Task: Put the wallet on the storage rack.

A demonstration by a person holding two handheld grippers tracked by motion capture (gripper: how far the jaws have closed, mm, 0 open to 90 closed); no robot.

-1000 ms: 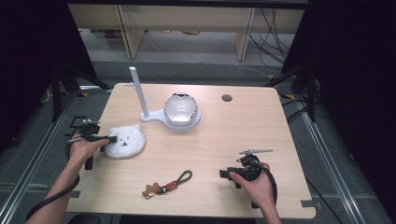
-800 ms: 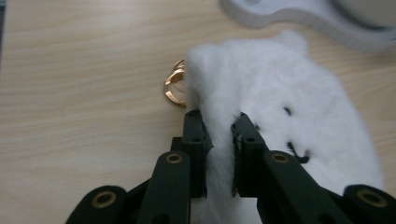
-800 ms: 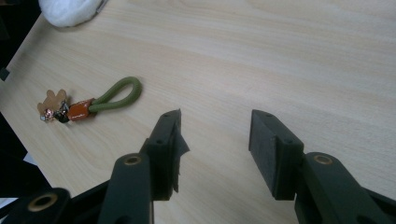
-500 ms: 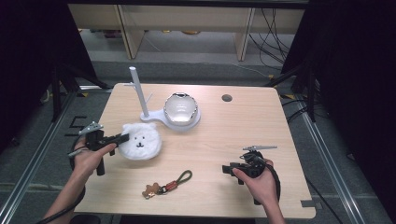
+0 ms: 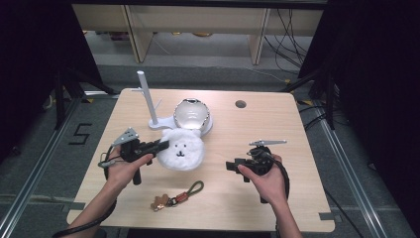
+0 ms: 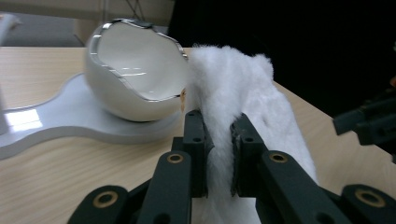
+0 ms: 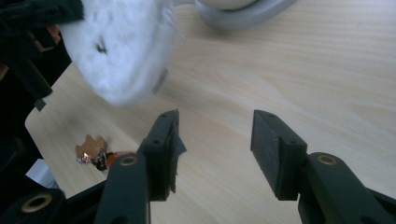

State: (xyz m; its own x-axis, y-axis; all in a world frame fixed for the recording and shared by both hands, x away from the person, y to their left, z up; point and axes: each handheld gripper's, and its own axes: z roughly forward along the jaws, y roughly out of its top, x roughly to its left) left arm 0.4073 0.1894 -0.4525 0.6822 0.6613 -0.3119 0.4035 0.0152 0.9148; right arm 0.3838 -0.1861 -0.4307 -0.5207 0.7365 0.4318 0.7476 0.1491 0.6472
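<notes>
Your left gripper [image 5: 161, 146] has its fingers [image 6: 196, 140] pinching the edge of the white plush bear face [image 5: 181, 150], at centre frame in the high view, just below the egg-shaped dish [image 5: 192, 114] on its white stand [image 5: 147, 99]. Your right gripper [image 7: 215, 140] has its fingers spread, having just opened further, nothing between them. Keep the pinch firm and carry the plush level toward the dish. The surface [image 5: 277, 124] is light wood; a keychain [image 5: 173, 200] lies at lower centre. Dark room, shelving behind.
</notes>
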